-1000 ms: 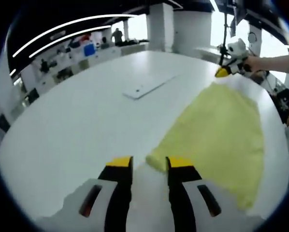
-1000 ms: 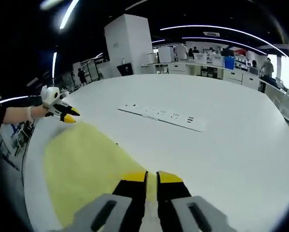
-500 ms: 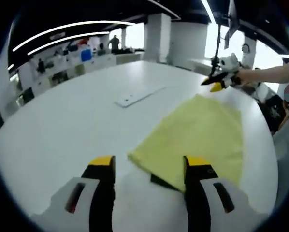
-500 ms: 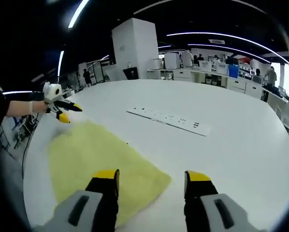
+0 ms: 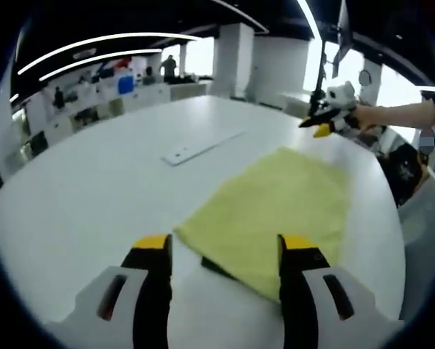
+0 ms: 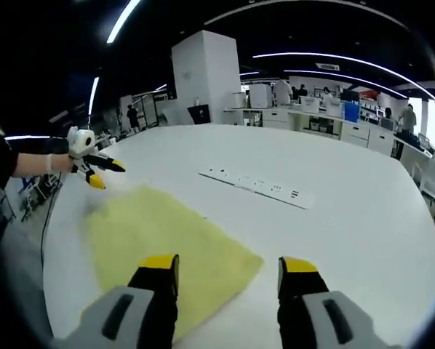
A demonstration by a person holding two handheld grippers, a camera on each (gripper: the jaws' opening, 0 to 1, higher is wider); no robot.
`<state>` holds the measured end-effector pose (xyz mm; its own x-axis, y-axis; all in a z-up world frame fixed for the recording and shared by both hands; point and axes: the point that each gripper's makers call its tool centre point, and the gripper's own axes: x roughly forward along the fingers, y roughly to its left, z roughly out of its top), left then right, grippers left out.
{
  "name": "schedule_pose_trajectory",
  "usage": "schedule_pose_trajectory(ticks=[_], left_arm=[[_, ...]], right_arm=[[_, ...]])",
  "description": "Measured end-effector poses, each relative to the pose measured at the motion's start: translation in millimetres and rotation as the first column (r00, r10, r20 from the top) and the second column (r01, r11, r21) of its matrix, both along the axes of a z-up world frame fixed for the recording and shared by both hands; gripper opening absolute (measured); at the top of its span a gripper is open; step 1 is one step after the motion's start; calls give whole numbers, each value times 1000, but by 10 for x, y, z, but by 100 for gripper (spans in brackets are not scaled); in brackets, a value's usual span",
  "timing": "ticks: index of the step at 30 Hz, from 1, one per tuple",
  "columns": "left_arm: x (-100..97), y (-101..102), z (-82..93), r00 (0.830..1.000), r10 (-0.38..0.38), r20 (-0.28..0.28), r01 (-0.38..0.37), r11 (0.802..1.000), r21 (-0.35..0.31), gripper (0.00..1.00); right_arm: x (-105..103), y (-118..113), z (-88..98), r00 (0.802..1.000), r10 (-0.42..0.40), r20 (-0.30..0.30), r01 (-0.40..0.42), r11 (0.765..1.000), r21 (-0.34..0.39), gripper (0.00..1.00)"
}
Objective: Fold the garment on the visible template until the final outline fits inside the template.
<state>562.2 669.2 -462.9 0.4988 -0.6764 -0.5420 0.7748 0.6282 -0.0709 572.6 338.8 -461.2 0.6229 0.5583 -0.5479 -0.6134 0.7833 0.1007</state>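
Left gripper view: both tools, left tool (image 5: 220, 251) and right tool (image 6: 228, 269), spread and empty above the yellow garment (image 5: 276, 211); a dark template (image 5: 216, 266) edge peeks out, so a careless regrasp could drag the fold off it.

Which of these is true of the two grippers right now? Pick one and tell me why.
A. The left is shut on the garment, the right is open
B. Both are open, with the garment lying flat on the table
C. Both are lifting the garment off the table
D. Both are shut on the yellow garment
B: the left gripper and right gripper both have their jaws spread apart, and the yellow garment lies flat on the white table, gripped by neither.
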Motion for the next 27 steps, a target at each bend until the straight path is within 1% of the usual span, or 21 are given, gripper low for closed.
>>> schedule_pose_trajectory(ticks=[3, 5, 6, 8, 9, 10, 11, 13, 14, 15, 16, 17, 19, 23, 26, 27], left_arm=[[-80, 12, 9, 1000, -2, -3, 2, 1000, -8, 54], [-199, 19, 30, 1000, -5, -6, 5, 1000, -12, 53], [-155, 53, 29, 1000, -6, -6, 5, 1000, -17, 53], [-219, 66, 23, 1000, -7, -8, 7, 1000, -23, 52], [-240, 102, 6, 1000, -4, -11, 3, 1000, -25, 51], [-222, 139, -7, 1000, -1, -14, 1, 1000, -26, 50], [-219, 158, -13, 1000, 1, -15, -1, 1000, -27, 49], [-272, 211, -23, 1000, 12, -18, -12, 999, -42, 48], [-321, 206, -24, 1000, 13, -22, -14, 999, -45, 47], [-429, 183, -19, 999, 17, -27, -19, 999, -48, 46], [-416, 217, -35, 999, 20, -31, -22, 998, -57, 46], [-434, 238, -53, 999, 25, -37, -27, 998, -59, 46], [-530, 253, -86, 998, 35, -46, -38, 997, -70, 45], [-606, 407, -199, 997, 37, -63, -42, 997, -70, 44], [-722, 427, -213, 996, 43, -76, -48, 996, -71, 43], [-779, 427, -216, 996, 43, -78, -48, 996, -69, 42]], right_arm=[[-75, -1, 43, 1000, 1, 3, -1, 1000, 6, 53], [-134, -11, 62, 1000, 2, 8, -2, 1000, 6, 53], [-163, -13, 67, 1000, 3, 8, -3, 1000, 7, 53], [-256, -5, 82, 1000, 4, 8, -4, 1000, 11, 53], [-257, -3, 70, 1000, 8, 9, -8, 1000, 13, 52], [-278, 1, 65, 1000, 9, 7, -9, 1000, 15, 52], [-425, 26, 67, 1000, 11, 4, -11, 1000, 17, 52], [-460, 31, 70, 1000, 14, 8, -15, 1000, 18, 51], [-519, 50, 62, 1000, 20, 7, -20, 1000, 18, 51], [-543, 62, 62, 1000, 20, 6, -21, 1000, 19, 50], [-594, 80, 53, 1000, 22, 3, -23, 1000, 20, 50], [-600, 67, 35, 1000, 24, 0, -24, 1000, 19, 49], [-666, 80, 17, 1000, 25, -5, -25, 999, 25, 49], [-814, 96, -5, 1000, 25, -12, -25, 999, 24, 47], [-896, 82, -19, 1000, 21, -17, -20, 999, 28, 47], [-954, 77, -22, 1000, 18, -19, -17, 999, 31, 46]])
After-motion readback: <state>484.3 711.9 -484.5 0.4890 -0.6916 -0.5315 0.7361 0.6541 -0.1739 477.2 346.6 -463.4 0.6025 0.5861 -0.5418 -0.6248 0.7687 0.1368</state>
